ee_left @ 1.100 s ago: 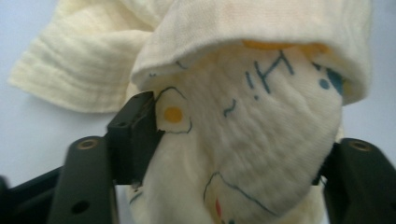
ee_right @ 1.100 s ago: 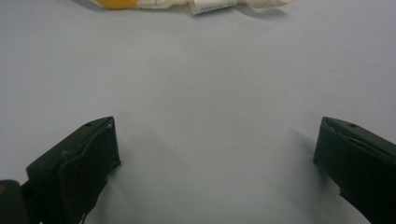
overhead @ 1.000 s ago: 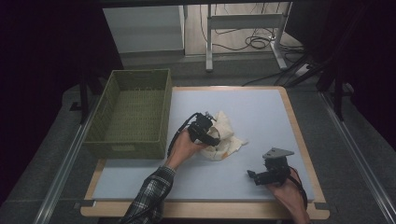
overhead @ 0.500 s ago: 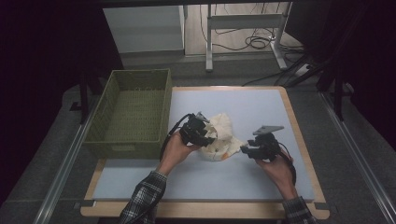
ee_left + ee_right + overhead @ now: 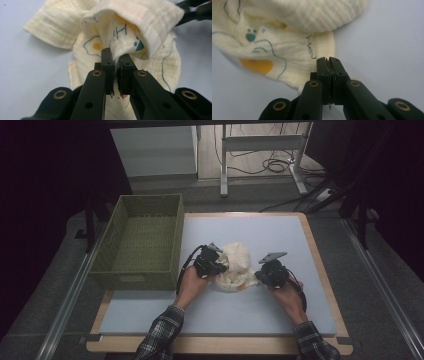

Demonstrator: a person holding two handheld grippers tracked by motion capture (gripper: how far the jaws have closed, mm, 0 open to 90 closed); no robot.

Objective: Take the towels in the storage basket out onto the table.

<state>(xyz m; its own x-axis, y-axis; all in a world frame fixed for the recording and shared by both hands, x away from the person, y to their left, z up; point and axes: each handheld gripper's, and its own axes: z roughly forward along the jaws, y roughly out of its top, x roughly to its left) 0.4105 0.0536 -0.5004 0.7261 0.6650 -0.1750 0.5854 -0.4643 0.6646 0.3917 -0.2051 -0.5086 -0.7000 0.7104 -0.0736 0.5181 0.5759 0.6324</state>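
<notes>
Crumpled cream muslin cloth with cartoon prints [image 5: 235, 269] sits mid-counter [image 5: 280, 235], right between both hands. Left tongs [image 5: 115, 65] just clamped onto a raised fold, right tongs [image 5: 329, 65] just clenched on the cloth's right hem. Looks ready to pull apart sideways. Green woven basket [image 5: 142, 242] waits far left.

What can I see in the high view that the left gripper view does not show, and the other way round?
High view alone: the green basket standing left of the blue mat, the person's hands and plaid sleeves, and cables on the floor behind the table. Left gripper view alone: the blue-line drawings and yellow spots printed on the cream cloth, and the left gripper shut on a fold of it, having just closed. Both: the cloth on the mat, with the right gripper at its far edge.
</notes>
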